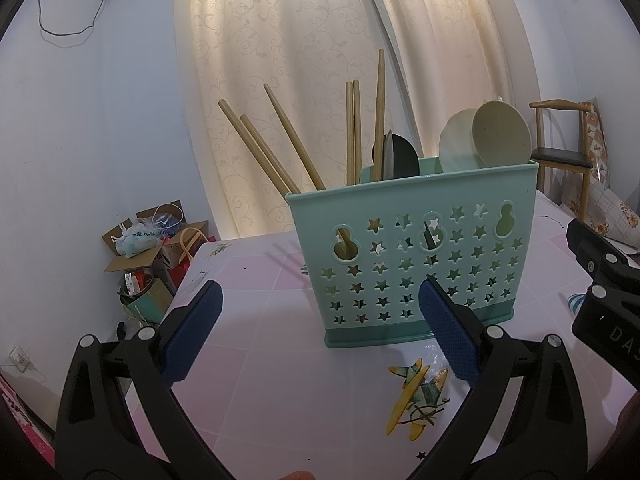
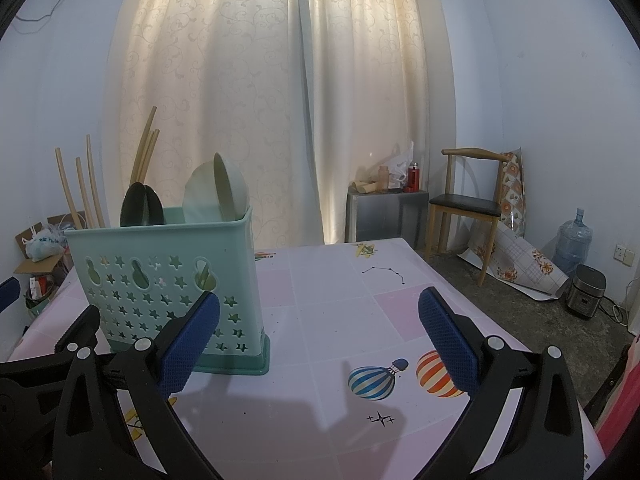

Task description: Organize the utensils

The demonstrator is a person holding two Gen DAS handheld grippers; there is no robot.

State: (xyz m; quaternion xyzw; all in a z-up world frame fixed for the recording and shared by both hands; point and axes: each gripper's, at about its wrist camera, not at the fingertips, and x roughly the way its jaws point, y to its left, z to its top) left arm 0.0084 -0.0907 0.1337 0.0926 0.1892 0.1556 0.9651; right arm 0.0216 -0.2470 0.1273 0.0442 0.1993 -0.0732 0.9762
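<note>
A teal utensil basket (image 1: 416,256) with star-shaped holes stands upright on the pink tablecloth (image 1: 260,340). It holds several wooden chopsticks (image 1: 280,148), dark spoons (image 1: 398,156) and pale cream spoons (image 1: 500,136). My left gripper (image 1: 320,320) is open and empty, just in front of the basket's lower left. In the right wrist view the basket (image 2: 168,280) stands at left with the same chopsticks (image 2: 86,188) and pale spoons (image 2: 224,192). My right gripper (image 2: 320,328) is open and empty, to the basket's right.
The table (image 2: 340,300) has balloon and plane prints. Cardboard boxes and bags (image 1: 148,248) lie on the floor at left. A wooden chair (image 2: 468,204), a metal cabinet (image 2: 384,212), a water jug (image 2: 574,240) and a rice cooker (image 2: 586,292) stand at right.
</note>
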